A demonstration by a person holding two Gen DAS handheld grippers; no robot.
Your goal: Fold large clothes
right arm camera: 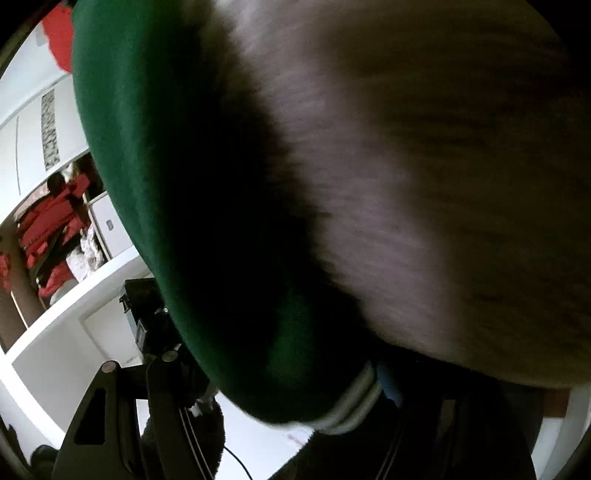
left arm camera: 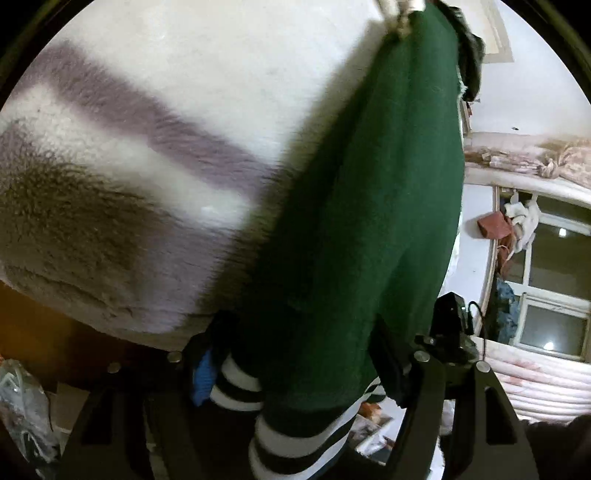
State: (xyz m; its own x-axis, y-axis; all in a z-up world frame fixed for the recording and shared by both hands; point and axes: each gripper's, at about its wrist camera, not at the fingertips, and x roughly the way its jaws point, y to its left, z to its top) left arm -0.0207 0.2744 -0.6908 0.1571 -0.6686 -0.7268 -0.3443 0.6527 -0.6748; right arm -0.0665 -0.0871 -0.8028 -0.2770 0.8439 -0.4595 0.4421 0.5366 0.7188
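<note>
Fleecy cream blanket (left arm camera: 207,66) with grey-mauve bands is filling the left of the left wrist view, serving as the working surface; a window (left arm camera: 550,295) and hung clutter are showing at far right.

Left gripper (left arm camera: 295,373): a green knit sweater (left arm camera: 369,203) is running up through the frame from between its fingers, the white-and-dark striped cuff or hem (left arm camera: 295,435) sitting low at the jaws. The fingers are standing apart on either side of the cloth, not visibly pressing it flat. Whether the fabric is truly pinched, I cannot tell. The far end of the garment is reaching a pale clip or hanger-like thing (left arm camera: 399,14) at the top edge; too blurred to name.

Right gripper (right arm camera: 280,373): the same sweater (right arm camera: 166,184) is draping over the jaw area, its striped edge (right arm camera: 354,410) low in frame. Only the left finger is showing clearly; the other is buried in dark cloth. Grip state unreadable. Blanket (right arm camera: 424,166) is blurring past at right; shelving with red items (right arm camera: 48,225) at left.

Judgement: the garment is being brought down toward the blanket for spreading, before any fold. Next move calls for laying it flat and smoothing it.
</note>
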